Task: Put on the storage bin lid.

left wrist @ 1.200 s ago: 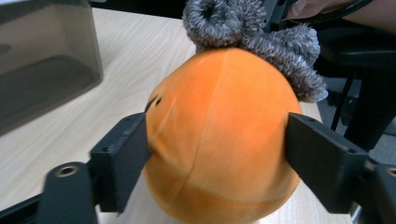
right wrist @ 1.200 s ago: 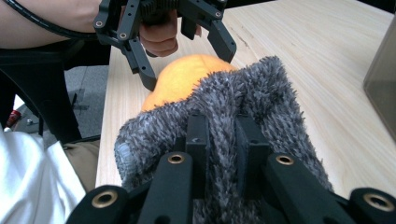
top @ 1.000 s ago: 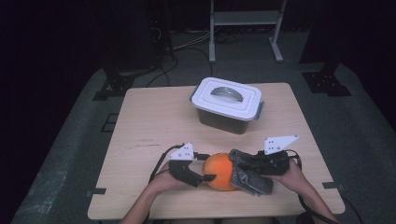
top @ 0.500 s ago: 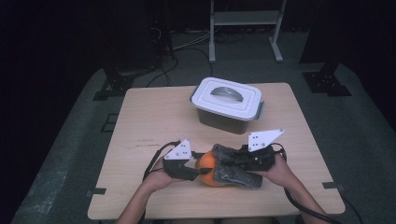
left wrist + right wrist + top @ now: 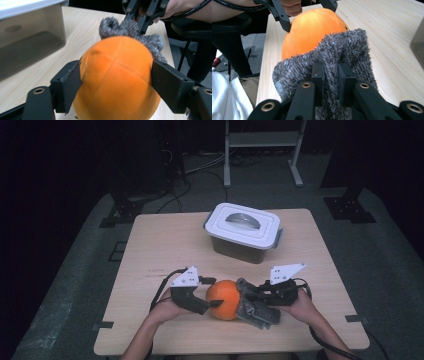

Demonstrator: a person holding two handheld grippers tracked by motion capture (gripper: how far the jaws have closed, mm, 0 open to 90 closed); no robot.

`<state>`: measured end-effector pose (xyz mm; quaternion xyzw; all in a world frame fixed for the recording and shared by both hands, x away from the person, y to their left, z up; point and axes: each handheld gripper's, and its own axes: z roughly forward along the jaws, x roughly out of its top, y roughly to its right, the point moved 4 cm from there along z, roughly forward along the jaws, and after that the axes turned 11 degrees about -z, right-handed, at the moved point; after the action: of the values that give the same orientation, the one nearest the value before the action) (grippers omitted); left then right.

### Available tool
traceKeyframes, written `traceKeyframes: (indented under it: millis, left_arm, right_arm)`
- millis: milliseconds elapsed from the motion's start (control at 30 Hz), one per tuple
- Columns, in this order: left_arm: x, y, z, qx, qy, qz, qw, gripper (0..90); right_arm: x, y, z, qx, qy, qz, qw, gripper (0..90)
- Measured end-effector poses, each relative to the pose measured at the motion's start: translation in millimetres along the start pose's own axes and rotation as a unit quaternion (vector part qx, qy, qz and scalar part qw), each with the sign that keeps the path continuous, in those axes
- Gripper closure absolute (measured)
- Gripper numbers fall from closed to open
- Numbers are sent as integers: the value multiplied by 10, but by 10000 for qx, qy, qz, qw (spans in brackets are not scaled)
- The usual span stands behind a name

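Near the surface's (image 5: 150,245) front edge, the left gripper (image 5: 206,301), jaws just opening, brackets the orange ball (image 5: 223,299); the right gripper (image 5: 250,301) pinches the grey fuzzy cloth (image 5: 257,311) against it, both held level.

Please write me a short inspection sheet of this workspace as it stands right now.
Surface: light wooden table, bare apart from the items below.
Job's things: orange ball near the front edge, grey fuzzy cloth lying against its right side.
Clutter: lidded plastic box at the back, lid on.
Grippers: left gripper has the ball between its pads, which touch its sides; its jaws have just been opening. Right gripper is shut on a fold of the cloth.
Cables: one trails from each gripper; more lie on the floor behind.
Surroundings: dark room, grey floor, white metal frame behind.
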<state>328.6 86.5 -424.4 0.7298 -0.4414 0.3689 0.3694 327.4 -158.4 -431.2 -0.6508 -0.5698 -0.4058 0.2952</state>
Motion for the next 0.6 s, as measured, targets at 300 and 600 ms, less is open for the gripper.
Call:
traceKeyframes:
  millis: [300,600]
  left_arm:
    - [42,76,6,-46,-30,196,9998,482]
    - [90,89,-80,47,27,250,9997,502]
  right_arm:
    - [244,-23,-80,54,381,-122,9992,773]
    - [466,-65,26,96,313,-418,9986,772]
